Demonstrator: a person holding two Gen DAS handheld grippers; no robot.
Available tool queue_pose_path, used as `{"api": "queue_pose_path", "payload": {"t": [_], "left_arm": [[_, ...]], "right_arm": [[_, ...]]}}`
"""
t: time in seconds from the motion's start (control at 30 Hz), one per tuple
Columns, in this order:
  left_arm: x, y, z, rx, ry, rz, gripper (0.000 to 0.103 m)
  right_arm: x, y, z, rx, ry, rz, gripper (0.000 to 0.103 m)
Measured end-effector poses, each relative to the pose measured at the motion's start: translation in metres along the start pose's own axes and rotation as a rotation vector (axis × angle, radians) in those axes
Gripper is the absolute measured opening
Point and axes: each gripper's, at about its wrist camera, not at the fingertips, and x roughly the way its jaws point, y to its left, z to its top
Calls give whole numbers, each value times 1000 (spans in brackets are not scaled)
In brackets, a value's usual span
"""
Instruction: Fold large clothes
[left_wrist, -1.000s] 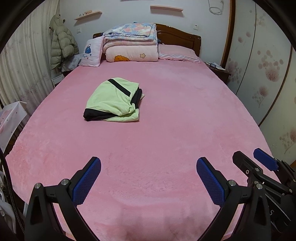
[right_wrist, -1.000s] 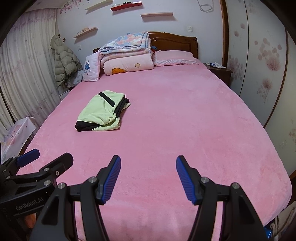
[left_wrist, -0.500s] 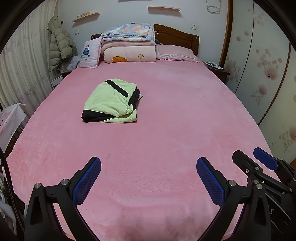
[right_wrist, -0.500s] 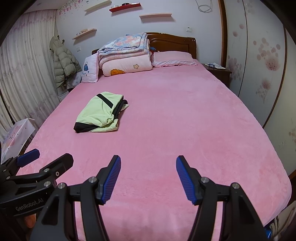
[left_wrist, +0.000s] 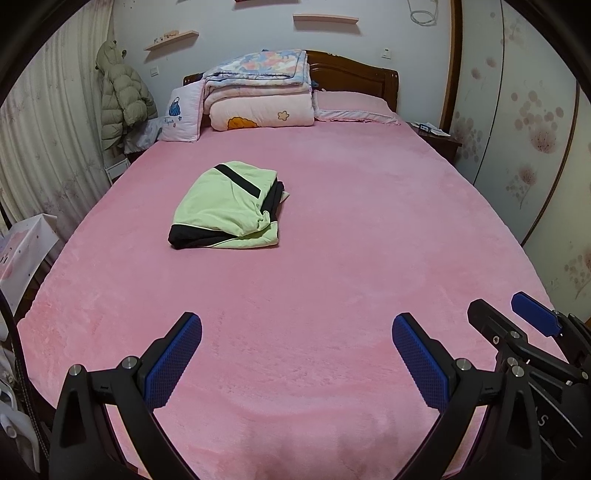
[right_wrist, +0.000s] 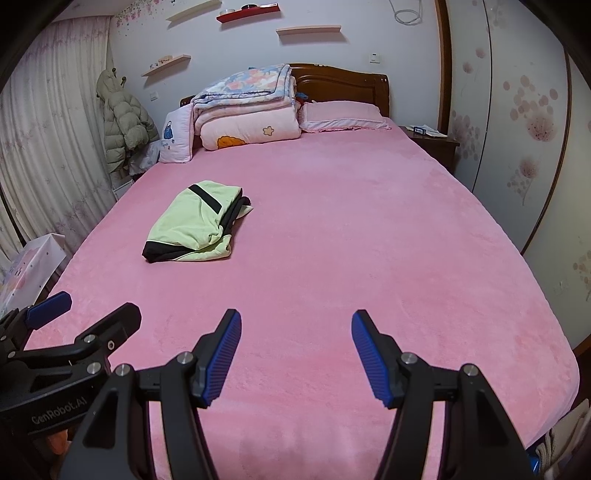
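The only writing that reads clearly is "GenRobot.AI", printed in pale letters on the black body of the left gripper as it shows at the lower left of the right wrist view. The white cushion propped at the head of the bed carries a blue handbag picture with a line of script under it, too small to read. A white bag with small dots stands on the floor by the curtain; what it holds cannot be seen.

The folded garment, light green with black bands, lies on the pink bed left of the middle, well apart from both grippers. A stack of folded quilts sits against the wooden headboard, with a pink pillow just beside it.

The left gripper hangs over the near edge of the bed with its blue pads spread wide and nothing between them. The right gripper stands beside it, jaws likewise apart and empty. A puffy jacket hangs near the curtain.
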Motion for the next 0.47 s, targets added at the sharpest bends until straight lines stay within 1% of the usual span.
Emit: {"api": "queue_pose_path", "payload": {"t": [0.47], "left_arm": [[0,1,-3,-9,18,-9,102]], "right_arm": [[2,-1,-2,3,6,0,62]]}}
